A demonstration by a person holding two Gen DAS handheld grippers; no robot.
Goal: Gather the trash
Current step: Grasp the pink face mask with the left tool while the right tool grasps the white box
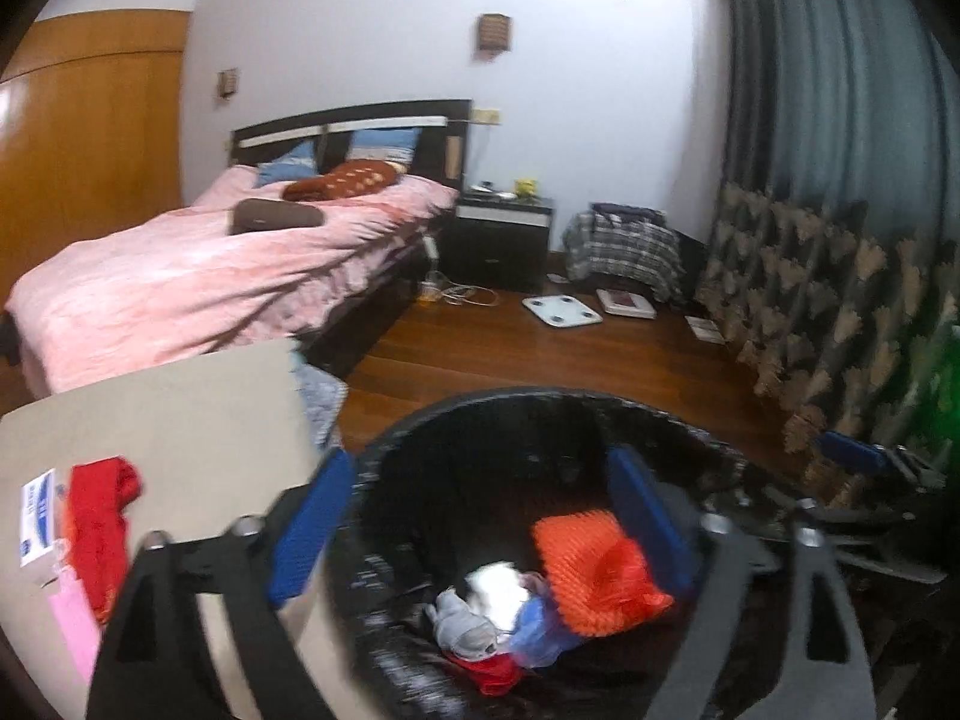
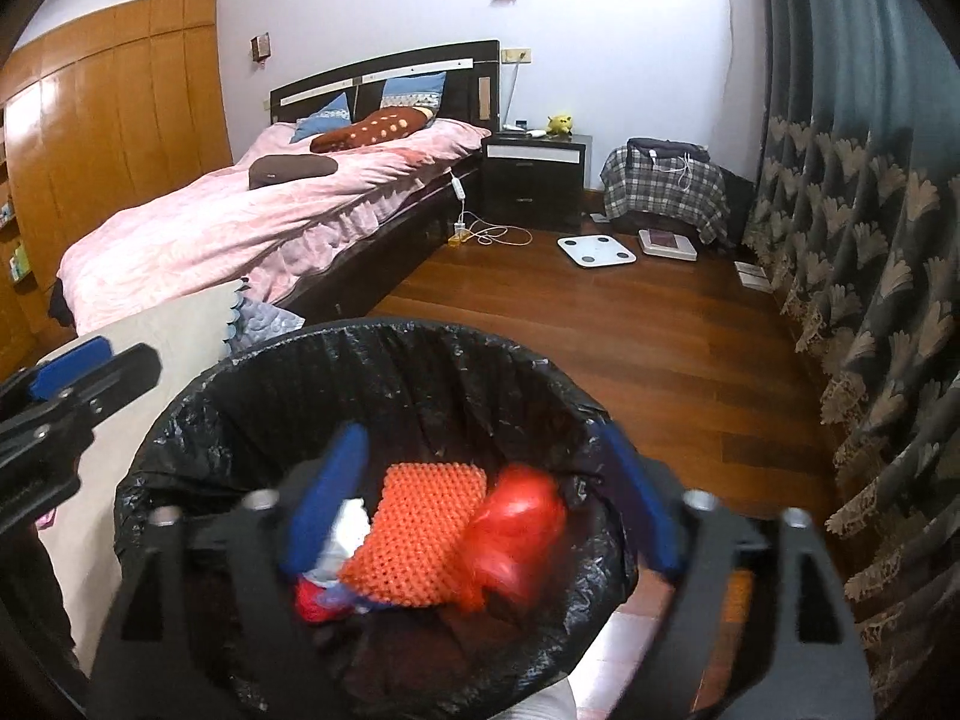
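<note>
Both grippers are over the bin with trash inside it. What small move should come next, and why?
Probably swing the left gripper back toward the beige surface. Both it and the right gripper stand open and empty above the lined bin, while the red scrap and the blue-and-white wrapper still lie there uncollected.

Bin liner [image 2: 384,372] black. Netting [image 2: 420,534] orange, mesh-patterned. Bag [image 2: 516,534] red. Bedspread [image 2: 252,222] pink. Curtain [image 2: 870,192] grey-blue, fan motifs. Blanket [image 2: 660,192] at upper right, plaid.
</note>
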